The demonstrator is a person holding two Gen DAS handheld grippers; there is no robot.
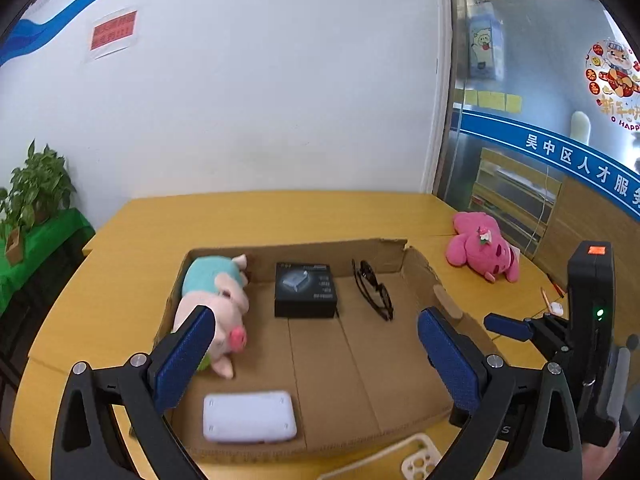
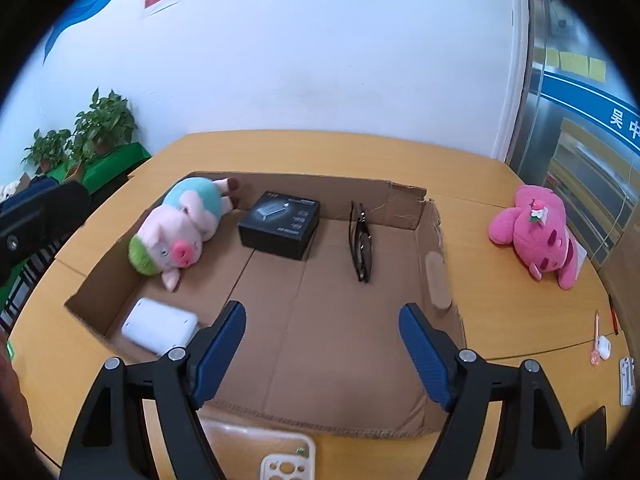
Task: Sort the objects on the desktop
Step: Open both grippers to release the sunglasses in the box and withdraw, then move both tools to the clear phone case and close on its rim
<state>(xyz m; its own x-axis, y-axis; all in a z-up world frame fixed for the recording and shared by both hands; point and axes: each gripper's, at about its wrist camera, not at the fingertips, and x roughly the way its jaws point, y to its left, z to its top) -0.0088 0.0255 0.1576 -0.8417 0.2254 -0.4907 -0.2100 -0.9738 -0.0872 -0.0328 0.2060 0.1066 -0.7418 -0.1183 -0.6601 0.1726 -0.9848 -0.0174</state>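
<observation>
We hold two grippers, and both stand with jaws spread wide and nothing between the pads. The left gripper (image 1: 316,360) hovers over the near part of one cardboard box (image 1: 400,380); the right gripper (image 2: 322,356) hovers over the same box, at its near edge.

Inside the box we count four items. One white case (image 1: 249,417) lies flat just below and inside the left jaw of the left gripper. One pale pink pig toy (image 1: 218,304) with a teal body lies on its side directly beyond that same left pad, which covers part of it. One black carton (image 1: 305,290) sits straight ahead between the jaws, near the far wall. One pair of dark glasses (image 1: 372,290), folded, lies ahead toward the right jaw, just beside the carton but apart from it.

Outside the box, on the yellow table (image 1: 280,216), we count one bright pink plush toy (image 2: 538,232), well beyond the right jaw of the right gripper. One white phone case (image 2: 286,464) with camera cut-outs lies on the table just below the jaws, nearer than the box. One small white earbud case (image 2: 603,347) rests far right of the right jaw.

Two potted plants (image 2: 86,132) stand far left beyond the table.
</observation>
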